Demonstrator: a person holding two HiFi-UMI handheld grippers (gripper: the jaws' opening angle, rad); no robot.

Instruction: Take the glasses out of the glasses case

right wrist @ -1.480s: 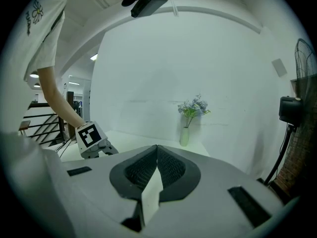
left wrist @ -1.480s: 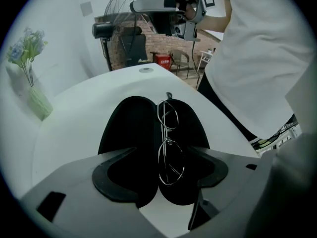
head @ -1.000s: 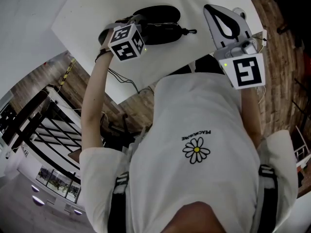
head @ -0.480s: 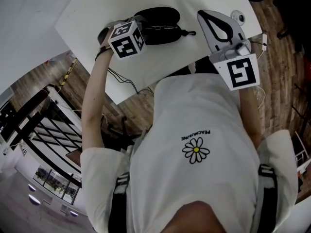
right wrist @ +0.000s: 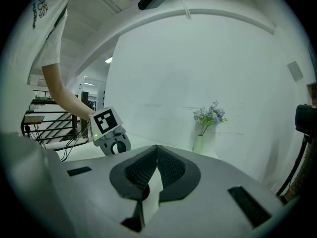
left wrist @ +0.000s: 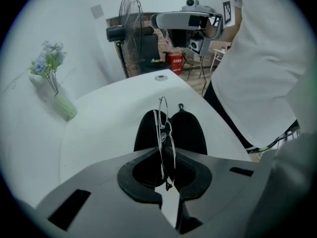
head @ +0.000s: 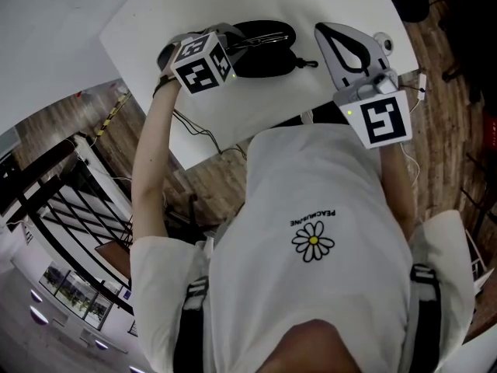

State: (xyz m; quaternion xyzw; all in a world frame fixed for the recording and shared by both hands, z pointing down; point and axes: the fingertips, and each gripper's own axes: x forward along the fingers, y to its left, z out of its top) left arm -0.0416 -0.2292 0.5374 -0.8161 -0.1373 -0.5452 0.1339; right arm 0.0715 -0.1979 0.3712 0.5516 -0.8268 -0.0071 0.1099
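Two grippers worked over one white table (head: 225, 107). The open black case (left wrist: 188, 133) lay on the table, near the edge closest to the person.

The right gripper (right wrist: 157, 155) was held about level, to the right of the case and well apart from it. Its jaws were together with nothing between them.

The left gripper (left wrist: 166, 155) pointed steeply down over the case. Its jaws had just been closing and were pinched on the glasses (left wrist: 166, 128), which hung folded above the case and appeared lifted out of it.

The glasses were judged light, with a thin wire frame that bends easily and lenses that scratch. Grip should be gentle, and on the frame only.

One table edge ran just beside the case on the person's side. Bare tabletop beyond and left of the case offered room to set down.
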